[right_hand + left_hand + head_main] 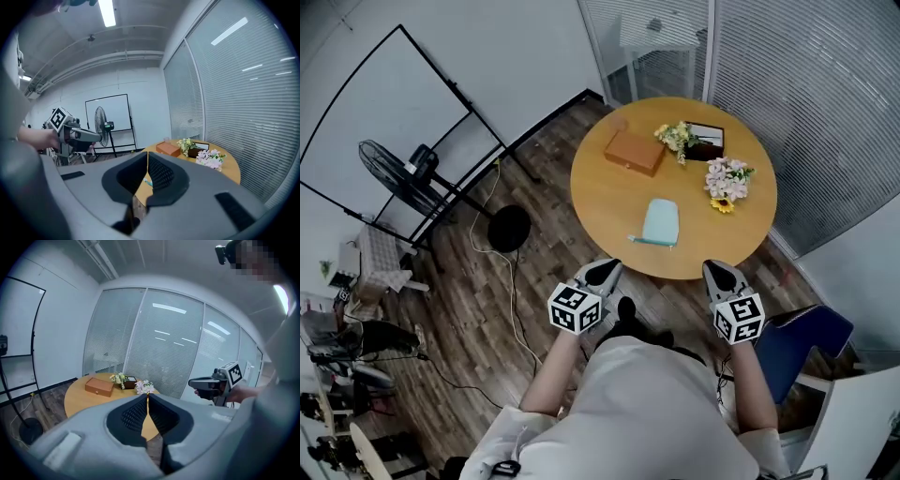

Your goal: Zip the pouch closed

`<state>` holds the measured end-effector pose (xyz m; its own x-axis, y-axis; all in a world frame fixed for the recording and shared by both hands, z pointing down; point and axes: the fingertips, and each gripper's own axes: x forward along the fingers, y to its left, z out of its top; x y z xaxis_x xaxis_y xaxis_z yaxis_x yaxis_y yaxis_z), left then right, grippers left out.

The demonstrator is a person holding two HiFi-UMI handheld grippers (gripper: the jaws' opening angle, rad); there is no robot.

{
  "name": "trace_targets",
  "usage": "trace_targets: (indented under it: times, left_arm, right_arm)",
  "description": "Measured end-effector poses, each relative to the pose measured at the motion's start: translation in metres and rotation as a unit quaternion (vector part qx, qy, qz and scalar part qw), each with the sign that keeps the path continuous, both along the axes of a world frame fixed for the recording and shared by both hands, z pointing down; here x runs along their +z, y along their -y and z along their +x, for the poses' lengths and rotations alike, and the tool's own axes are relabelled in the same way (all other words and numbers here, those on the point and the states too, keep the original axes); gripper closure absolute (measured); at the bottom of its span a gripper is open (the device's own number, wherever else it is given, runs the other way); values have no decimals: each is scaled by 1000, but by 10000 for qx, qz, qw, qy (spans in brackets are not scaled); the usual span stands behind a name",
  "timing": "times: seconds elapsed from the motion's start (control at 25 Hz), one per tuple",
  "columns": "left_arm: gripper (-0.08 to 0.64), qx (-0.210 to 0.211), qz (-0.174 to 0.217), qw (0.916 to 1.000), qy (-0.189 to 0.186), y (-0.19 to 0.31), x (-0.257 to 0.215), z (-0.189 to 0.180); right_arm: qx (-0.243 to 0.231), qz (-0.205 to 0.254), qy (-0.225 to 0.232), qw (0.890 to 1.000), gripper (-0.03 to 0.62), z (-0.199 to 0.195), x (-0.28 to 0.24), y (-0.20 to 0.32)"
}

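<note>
The left gripper [605, 269], grey with dark ribbed pads and a cube of square markers, is seen in its own view with its jaws brought together at the tips and nothing held between them. The right gripper [719, 269], built alike, is likewise shown by its own view with jaws closed tip to tip and empty. Both are held in the air at the near side of the table, short of its edge, well apart from each other and pointed slightly downward toward the tabletop. Neither is touching anything. Ahead of them, on the round light-wood table [609, 202], the pale blue-green soft rectangular pouch [661, 222] is laid flat near the near edge, roughly between the lines of the two grippers and clear of both; a thin teal strip is seen along its near side. Farther across the table a brown rectangular box [634, 152] is placed to the left, a small bunch of pale yellow flowers [677, 137] beside a dark shallow tray [705, 142], and a bunch of pink and white flowers [727, 178] to the right. Beyond the table a wall of glass with white slatted blinds [825, 103] is seen, and on the dark wood floor to the left a black standing fan [398, 173] is placed.
</note>
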<state>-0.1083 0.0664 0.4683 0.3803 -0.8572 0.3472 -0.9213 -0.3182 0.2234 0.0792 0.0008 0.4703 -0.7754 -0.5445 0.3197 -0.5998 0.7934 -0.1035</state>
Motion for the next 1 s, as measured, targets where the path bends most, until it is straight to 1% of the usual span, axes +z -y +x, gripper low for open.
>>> trace_targets:
  times: [0.04, 0.16, 0.28, 0.44, 0.68, 0.84, 1.0]
  left_arm:
    - [536, 5, 35, 10000, 18, -7, -4, -2]
    - [541, 43, 154, 9998, 72, -22, -15, -9]
    - [541, 77, 289, 9995, 84, -32, -26, -18]
    - [541, 186, 475, 9986, 134, -36, -40, -32]
    - [541, 291, 615, 9977, 80, -34, -61, -55]
    - [541, 358, 723, 9966, 156, -33, -65, -62]
    - [541, 369, 686, 9969, 89, -36, -62, -62]
  right_arm:
    - [-45, 22, 27, 10000, 589, -3, -2, -7]
    - [-151, 100, 69, 9998, 589, -12, -9, -24]
    - [-158, 153, 51, 9997, 589, -21, -16, -37]
    - [7, 273, 57, 9996, 589, -28, -30, -39]
    - [241, 506, -63, 9984, 589, -40, -53, -39]
    - [366, 513, 16, 9980, 589, -47, -58, -40]
    - [451, 491, 37, 9978, 589, -47, -60, -45]
